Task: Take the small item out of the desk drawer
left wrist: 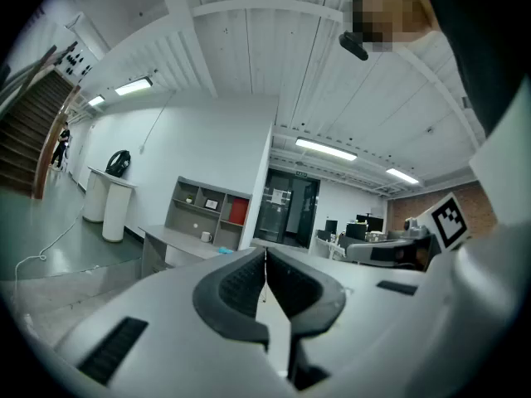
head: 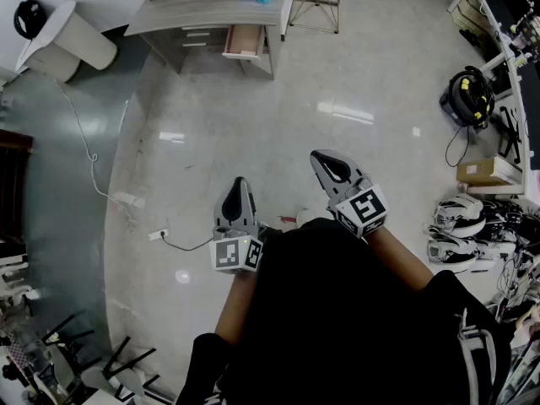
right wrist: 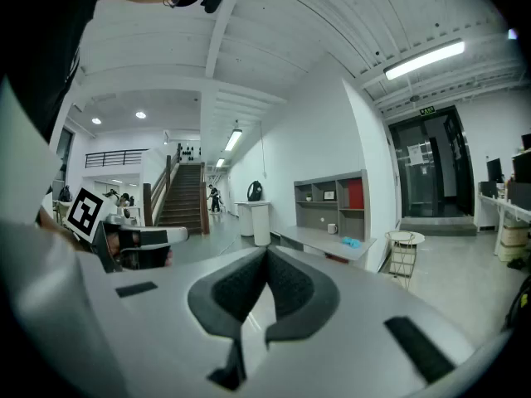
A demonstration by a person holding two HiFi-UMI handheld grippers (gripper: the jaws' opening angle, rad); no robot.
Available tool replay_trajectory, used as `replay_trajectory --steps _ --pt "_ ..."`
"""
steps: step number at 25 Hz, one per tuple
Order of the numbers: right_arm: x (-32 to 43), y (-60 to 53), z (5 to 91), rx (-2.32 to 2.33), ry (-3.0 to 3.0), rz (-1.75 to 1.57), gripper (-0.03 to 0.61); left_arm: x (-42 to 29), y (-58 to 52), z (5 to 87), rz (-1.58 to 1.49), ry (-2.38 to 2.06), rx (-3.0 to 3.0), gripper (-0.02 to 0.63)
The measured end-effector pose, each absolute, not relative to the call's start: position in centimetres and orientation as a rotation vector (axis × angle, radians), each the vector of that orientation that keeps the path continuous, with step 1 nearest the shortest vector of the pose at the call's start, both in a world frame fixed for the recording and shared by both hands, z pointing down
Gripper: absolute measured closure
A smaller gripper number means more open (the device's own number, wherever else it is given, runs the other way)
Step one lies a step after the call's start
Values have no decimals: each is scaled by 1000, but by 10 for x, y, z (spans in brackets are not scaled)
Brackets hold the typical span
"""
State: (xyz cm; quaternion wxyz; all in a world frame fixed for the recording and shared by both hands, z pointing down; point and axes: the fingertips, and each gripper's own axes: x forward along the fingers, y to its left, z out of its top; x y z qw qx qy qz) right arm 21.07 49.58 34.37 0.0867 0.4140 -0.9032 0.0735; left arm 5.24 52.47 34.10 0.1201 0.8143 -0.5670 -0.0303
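The left gripper [head: 239, 184] is shut tight with nothing in it. The right gripper [head: 325, 160] is shut and empty too. Both are far from the desk [head: 194, 11] across the floor [head: 278, 116]. Its drawer [head: 243, 42] is open. It is too far away to see the small item inside

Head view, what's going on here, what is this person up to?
A person stands on the open floor holding the left gripper and the right gripper out in front, both shut and empty. The grey desk is across the room, well out of reach, with one drawer pulled open. Neither gripper has got to it, and what lies in the drawer is too small to make out.
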Motion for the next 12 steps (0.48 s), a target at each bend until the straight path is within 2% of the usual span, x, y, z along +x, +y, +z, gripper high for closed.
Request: replay_trajectory --steps 12 --pt "220 500 348 1252 -2764 306 578 52 533 346 -45 -1652 2374 601"
